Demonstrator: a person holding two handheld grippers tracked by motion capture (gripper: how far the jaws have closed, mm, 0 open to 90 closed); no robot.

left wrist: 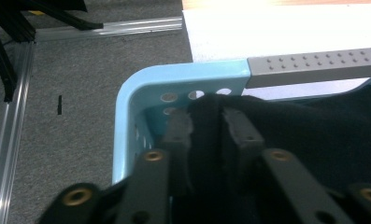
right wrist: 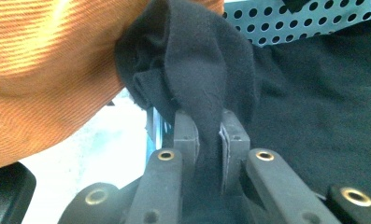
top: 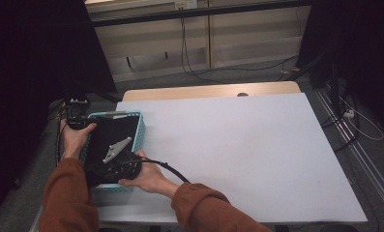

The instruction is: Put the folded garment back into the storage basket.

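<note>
A black cloth [top: 111, 135] lies in a light blue perforated basket [top: 140, 126] at the table's left edge. My left gripper [top: 77, 113] is at the basket's far left corner. In the left gripper view a fold of the cloth [left wrist: 314, 135] stands between the jaws of the left gripper [left wrist: 209, 123], whose pads stand slightly off it, just inside the basket's corner [left wrist: 141, 81]. My right gripper [top: 116, 159], with its grey plate on top, is at the basket's near end. The right gripper [right wrist: 210, 128] is shut on a bunched fold of the cloth [right wrist: 206, 60].
The basket sits on a white table [top: 238, 145] with a wooden strip along its far edge. A grey bar [left wrist: 314, 65] runs along the basket's rim. Grey carpet [left wrist: 71, 102] lies beyond the left edge. An orange sleeve [right wrist: 47, 70] is close beside the right gripper.
</note>
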